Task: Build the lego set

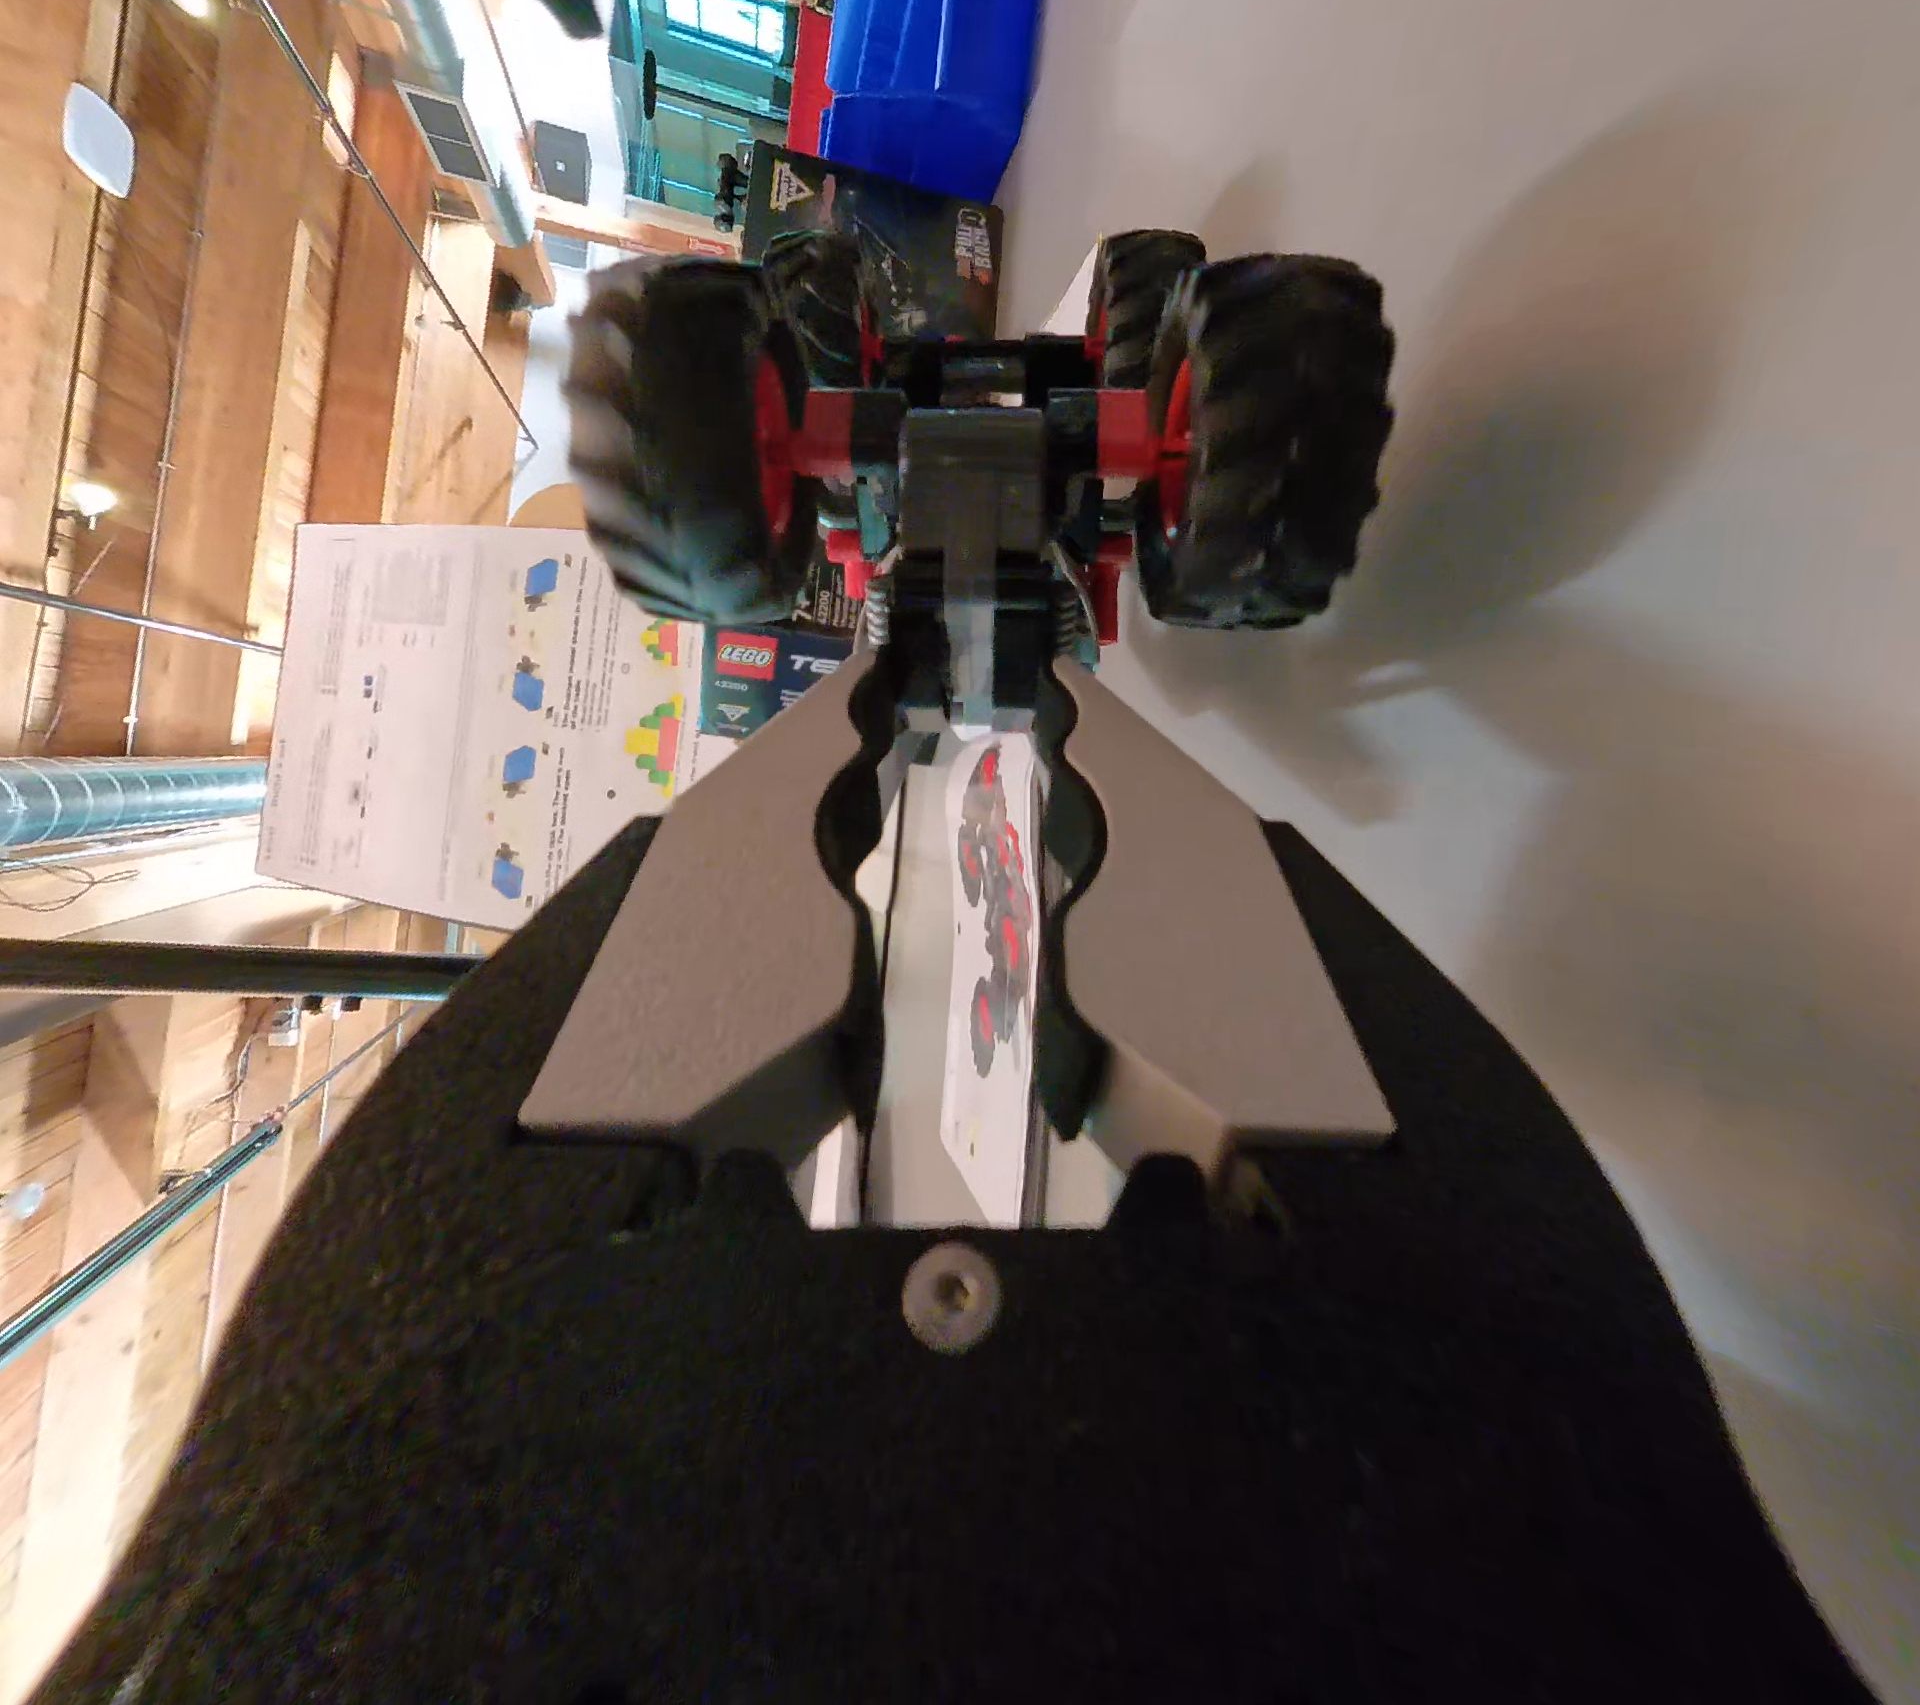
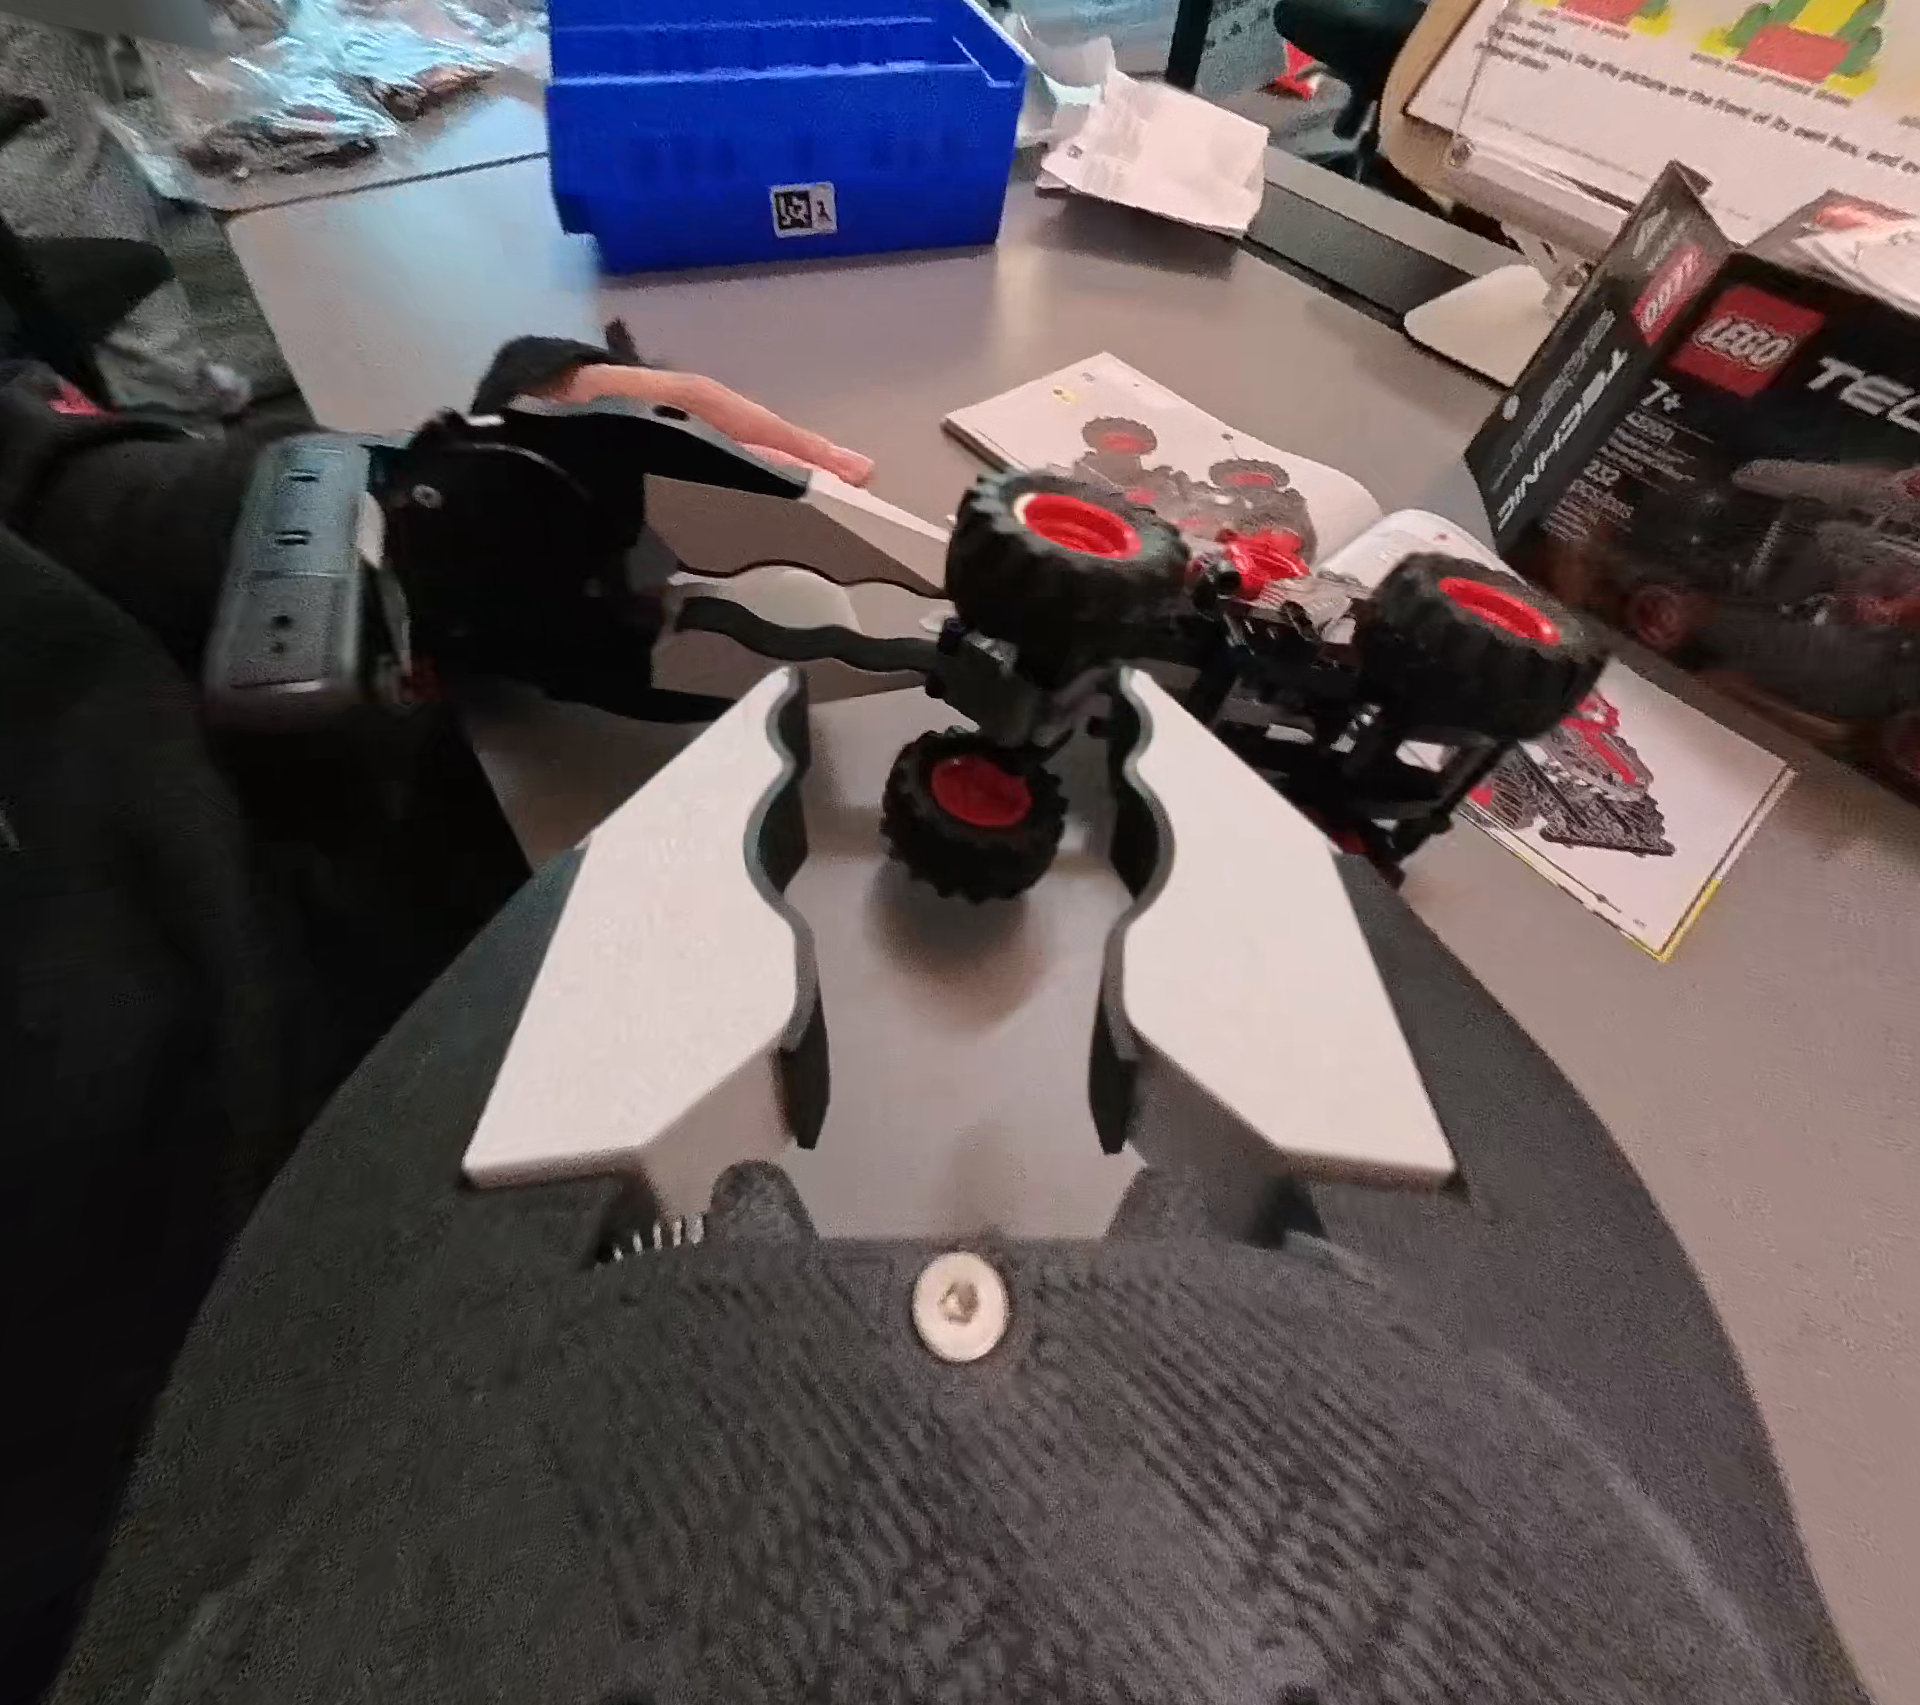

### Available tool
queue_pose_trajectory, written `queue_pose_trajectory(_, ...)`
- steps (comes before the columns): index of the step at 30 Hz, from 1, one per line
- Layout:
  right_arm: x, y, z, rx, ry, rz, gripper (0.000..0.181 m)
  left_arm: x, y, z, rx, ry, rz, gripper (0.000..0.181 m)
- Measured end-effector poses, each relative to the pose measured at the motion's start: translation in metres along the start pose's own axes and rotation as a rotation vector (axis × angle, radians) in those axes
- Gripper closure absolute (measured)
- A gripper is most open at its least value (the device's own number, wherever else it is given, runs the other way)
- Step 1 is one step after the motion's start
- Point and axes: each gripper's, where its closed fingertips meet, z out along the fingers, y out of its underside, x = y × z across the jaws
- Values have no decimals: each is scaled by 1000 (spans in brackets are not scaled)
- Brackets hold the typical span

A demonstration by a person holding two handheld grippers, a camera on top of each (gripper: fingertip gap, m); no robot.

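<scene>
Left gripper [image 2: 935,606] clamped the truck [image 2: 1247,606]; right gripper [image 2: 961,782] stood open. Chassis assembly continued; next move likely needed a steady hold.

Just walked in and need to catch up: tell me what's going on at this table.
A person is building a Lego truck with two handheld grippers. The left gripper is clamped on one end of the chassis, holding it on its side above the instruction booklet. The right gripper is open, its fingers flanking the lower wheel.
</scene>
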Motion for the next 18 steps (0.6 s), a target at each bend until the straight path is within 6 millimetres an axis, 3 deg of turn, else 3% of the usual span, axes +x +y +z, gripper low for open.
queue_pose_trajectory(6, 40, 35, 14, -127, 75, -1, 125, 18, -9, -23, 36, -13, 60, 158)
queue_pose_trajectory(9, 60, 38, 21, -130, 116, -5, 126, 33, -15, -34, 53, 3, 75, 158)
queue_pose_trajectory(12, 79, 40, 31, -150, 125, -51, 115, 35, -13, -42, 35, 1, 68, 157)
queue_pose_trajectory(15, 90, 39, 49, -129, 68, -113, 109, 37, -12, -47, 45, 45, 11, 155)
queue_pose_trajectory(18, 87, 48, 72, -150, -46, -153, 113, 35, -17, -58, 93, 82, -54, 155)
